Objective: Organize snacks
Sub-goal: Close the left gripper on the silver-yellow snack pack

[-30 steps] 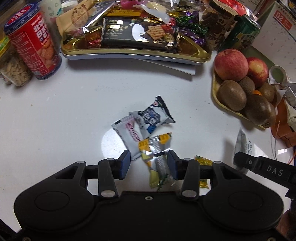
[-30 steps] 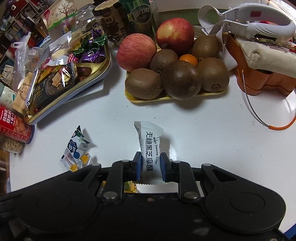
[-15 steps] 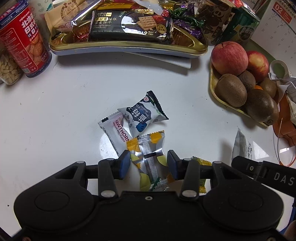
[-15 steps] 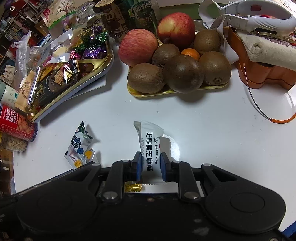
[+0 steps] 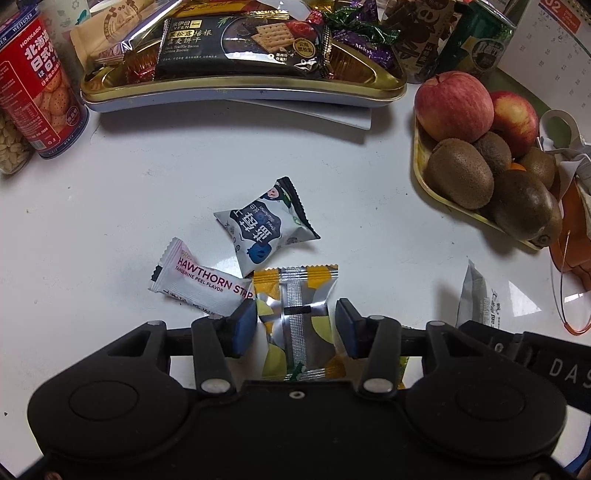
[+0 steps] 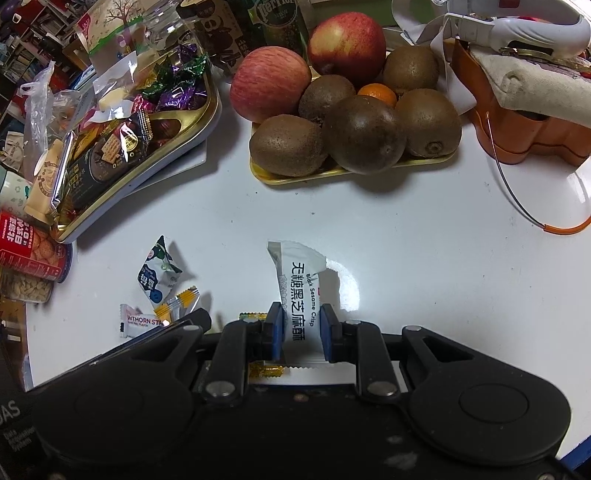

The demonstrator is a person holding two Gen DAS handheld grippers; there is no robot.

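My left gripper is open, its jaws either side of a yellow-and-silver snack packet lying on the white table, not gripping it. Beside it lie a white Hawthorn strip packet and a dark blue-and-white packet. My right gripper is shut on a white Black Sesame Crisp packet, held upright above the table. The gold snack tray stands at the back, filled with a black biscuit pack and wrapped candies. A small yellow candy lies under the right gripper.
A yellow tray of apples and kiwis stands at the right. A red biscuit can and a jar of seeds stand at the left. An orange container with a wire handle is far right. Cans stand behind the fruit.
My left gripper has moved forward and lower, so the yellow-and-silver packet now lies deeper between its open jaws. The right gripper has stayed shut on the sesame crisp packet, shifting slightly.
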